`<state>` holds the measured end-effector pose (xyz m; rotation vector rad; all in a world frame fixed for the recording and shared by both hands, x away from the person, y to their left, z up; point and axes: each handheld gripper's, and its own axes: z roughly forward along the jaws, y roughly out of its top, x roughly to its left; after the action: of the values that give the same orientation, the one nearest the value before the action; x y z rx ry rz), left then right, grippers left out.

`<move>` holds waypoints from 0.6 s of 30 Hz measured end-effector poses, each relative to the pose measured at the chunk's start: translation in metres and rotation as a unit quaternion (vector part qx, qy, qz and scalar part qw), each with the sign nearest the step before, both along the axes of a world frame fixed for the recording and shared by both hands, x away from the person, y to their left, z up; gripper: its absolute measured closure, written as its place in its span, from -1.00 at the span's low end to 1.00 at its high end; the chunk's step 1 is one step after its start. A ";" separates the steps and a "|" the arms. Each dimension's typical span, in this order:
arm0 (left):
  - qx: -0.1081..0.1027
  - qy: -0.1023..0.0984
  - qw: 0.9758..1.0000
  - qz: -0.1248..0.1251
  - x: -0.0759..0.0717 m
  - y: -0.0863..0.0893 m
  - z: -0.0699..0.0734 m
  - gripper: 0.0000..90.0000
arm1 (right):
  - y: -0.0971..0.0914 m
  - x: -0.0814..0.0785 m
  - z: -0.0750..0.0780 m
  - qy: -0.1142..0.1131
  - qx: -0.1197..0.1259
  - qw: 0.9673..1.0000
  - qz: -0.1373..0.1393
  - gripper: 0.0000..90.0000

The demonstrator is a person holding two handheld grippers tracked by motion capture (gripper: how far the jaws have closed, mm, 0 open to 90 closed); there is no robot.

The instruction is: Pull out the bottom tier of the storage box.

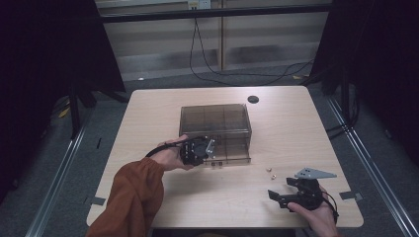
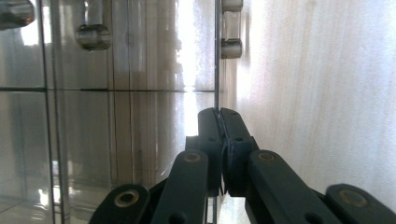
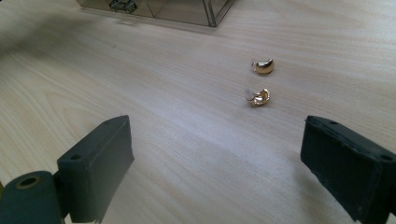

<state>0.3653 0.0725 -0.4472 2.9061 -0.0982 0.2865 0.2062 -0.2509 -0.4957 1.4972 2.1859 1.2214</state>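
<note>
Left gripper (image 2: 219,116) clamped, seemingly on the clear box's (image 1: 216,120) thin front edge; right gripper (image 3: 215,154) held wide apart near two gold earrings (image 3: 259,81).

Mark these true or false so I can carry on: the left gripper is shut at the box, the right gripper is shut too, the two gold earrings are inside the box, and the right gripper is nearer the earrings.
1. The left gripper is shut at the smoky clear box. True.
2. The right gripper is shut. False: its jaws stand wide open, nothing between them.
3. The two gold earrings lie inside the box. False: they lie on the table, outside it.
4. The right gripper is nearer the earrings. True.
</note>
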 end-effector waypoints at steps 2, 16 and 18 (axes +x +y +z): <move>0.001 0.006 1.000 -0.001 -0.001 0.000 0.000 0.97 | 0.000 0.000 0.000 -0.001 0.000 1.000 0.000 -0.81; -0.007 0.019 1.000 -0.001 -0.011 0.004 -0.001 0.97 | 0.000 0.000 0.000 0.001 0.000 1.000 -0.001 -0.81; -0.010 0.021 1.000 0.002 -0.012 0.004 -0.001 0.98 | 0.000 0.000 0.000 0.001 0.000 1.000 -0.001 -0.81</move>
<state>0.3537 0.0768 -0.4478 2.8903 -0.0807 0.2251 0.2061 -0.2509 -0.4957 1.4995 2.1855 1.2212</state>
